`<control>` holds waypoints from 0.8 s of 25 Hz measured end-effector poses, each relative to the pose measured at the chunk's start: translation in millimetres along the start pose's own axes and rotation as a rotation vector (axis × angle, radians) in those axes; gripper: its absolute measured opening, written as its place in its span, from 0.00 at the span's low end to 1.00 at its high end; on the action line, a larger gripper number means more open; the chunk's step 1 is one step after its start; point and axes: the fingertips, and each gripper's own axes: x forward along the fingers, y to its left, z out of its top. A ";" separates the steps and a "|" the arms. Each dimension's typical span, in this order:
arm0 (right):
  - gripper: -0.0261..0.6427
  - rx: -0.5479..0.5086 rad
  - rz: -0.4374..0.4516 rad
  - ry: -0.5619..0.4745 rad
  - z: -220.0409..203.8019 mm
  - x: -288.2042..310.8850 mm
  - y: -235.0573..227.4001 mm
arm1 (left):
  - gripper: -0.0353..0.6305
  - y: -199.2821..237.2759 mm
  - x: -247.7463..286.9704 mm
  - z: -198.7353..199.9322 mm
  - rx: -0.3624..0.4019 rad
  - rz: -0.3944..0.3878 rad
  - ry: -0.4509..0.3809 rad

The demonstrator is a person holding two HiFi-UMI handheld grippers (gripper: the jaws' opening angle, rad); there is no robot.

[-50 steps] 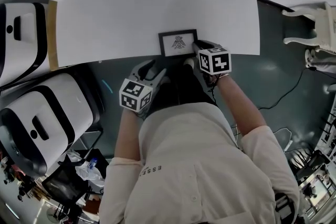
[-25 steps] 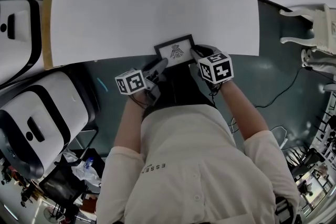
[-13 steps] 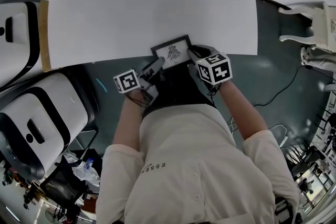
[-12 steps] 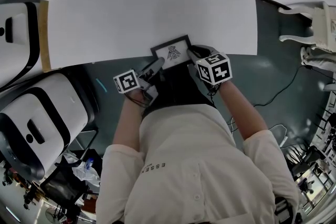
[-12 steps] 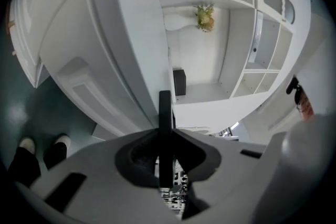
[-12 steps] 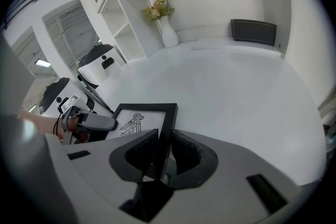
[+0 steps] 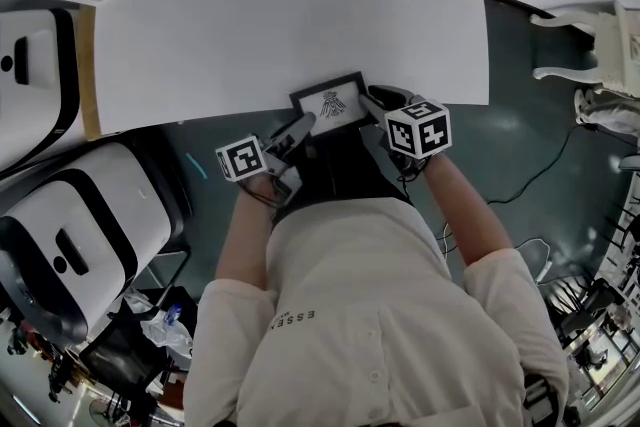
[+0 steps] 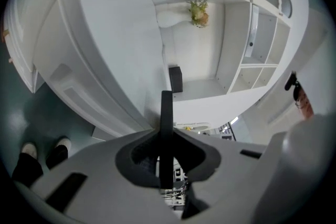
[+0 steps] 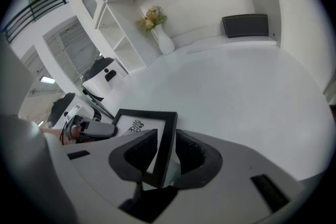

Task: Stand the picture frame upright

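Observation:
The picture frame, black with a white print, lies tilted at the near edge of the white table. My right gripper is shut on the frame's right rail. Its jaws have just been opening slightly, and the rail stays between the pads. My left gripper reaches the frame's near left corner. Its jaws have just been closing, and they now press on a thin black edge of the frame, seen end-on. My left gripper points almost level.
Two big white machines stand left of the person, close to the left arm. A white chair and a floor cable are at the right. A vase of flowers and a dark box stand at the table's far side.
My left gripper came up from below the table edge to the frame's near left corner and closed on it. The frame turned slightly. My right gripper kept its place on the right rail.

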 end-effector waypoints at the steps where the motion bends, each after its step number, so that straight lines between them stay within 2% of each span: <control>1: 0.19 0.023 0.018 -0.014 2.3 -2.8 -0.2 | 0.15 -0.9 0.1 -1.4 0.005 0.001 0.010; 4: 0.25 0.090 0.082 -0.062 10.6 -13.7 -0.1 | 0.15 -5.8 -0.8 -2.1 0.014 -0.005 0.023; 8: 0.29 0.151 0.194 -0.102 15.5 -29.3 4.2 | 0.15 -25.1 0.1 2.7 0.029 -0.068 0.031; 14: 0.30 0.266 0.369 -0.100 -3.2 -41.6 14.5 | 0.14 -49.6 -3.4 6.5 0.073 -0.122 0.059; 20: 0.30 0.353 0.519 -0.180 2.9 -54.9 30.2 | 0.14 -78.4 -13.1 1.4 0.123 -0.189 0.110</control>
